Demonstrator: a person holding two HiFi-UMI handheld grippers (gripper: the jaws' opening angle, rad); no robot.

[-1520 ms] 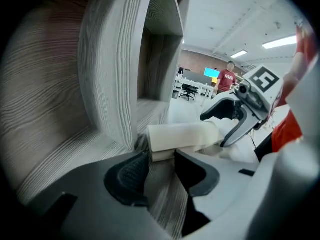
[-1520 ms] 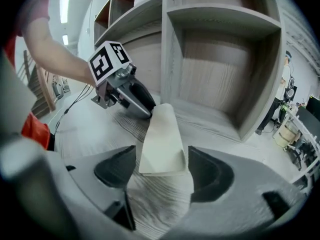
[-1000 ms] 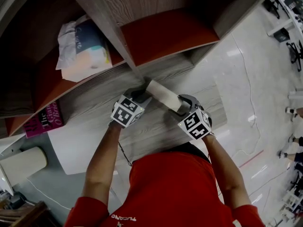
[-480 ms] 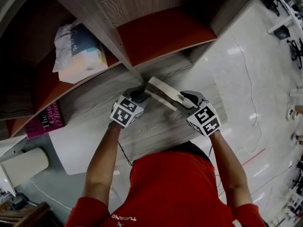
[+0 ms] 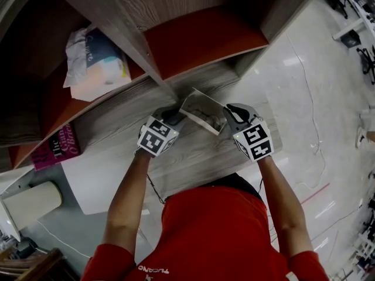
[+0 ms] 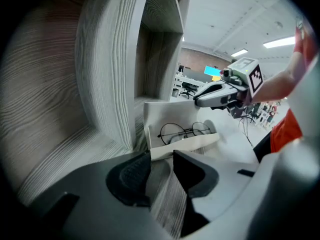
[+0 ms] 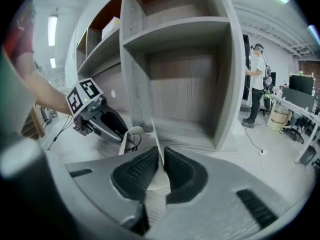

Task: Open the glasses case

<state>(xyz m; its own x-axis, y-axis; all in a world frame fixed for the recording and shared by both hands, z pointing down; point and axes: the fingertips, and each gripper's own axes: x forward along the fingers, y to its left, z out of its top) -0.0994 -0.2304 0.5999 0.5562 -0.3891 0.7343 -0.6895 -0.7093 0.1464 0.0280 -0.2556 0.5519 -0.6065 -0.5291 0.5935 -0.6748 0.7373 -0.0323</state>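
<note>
Case (image 5: 202, 113) lies on the wooden surface (image 5: 199, 157) in front of the shelf unit, between both hands.

Left tongs (image 6: 161, 159): set wide, tips clamped on the near end of the case base.

Right tongs (image 7: 161, 166): closing on the thin lid (image 7: 157, 141), which stands edge-on between the pads.

Lid is raised well off the base; glasses (image 6: 186, 131) are visible inside.

Step in hand, by my reading: swinging the lid back, nearly done.

Next move calls for tipping the lid to its stop while the left keeps the base down, then letting go gently so it does not snap shut.
</note>
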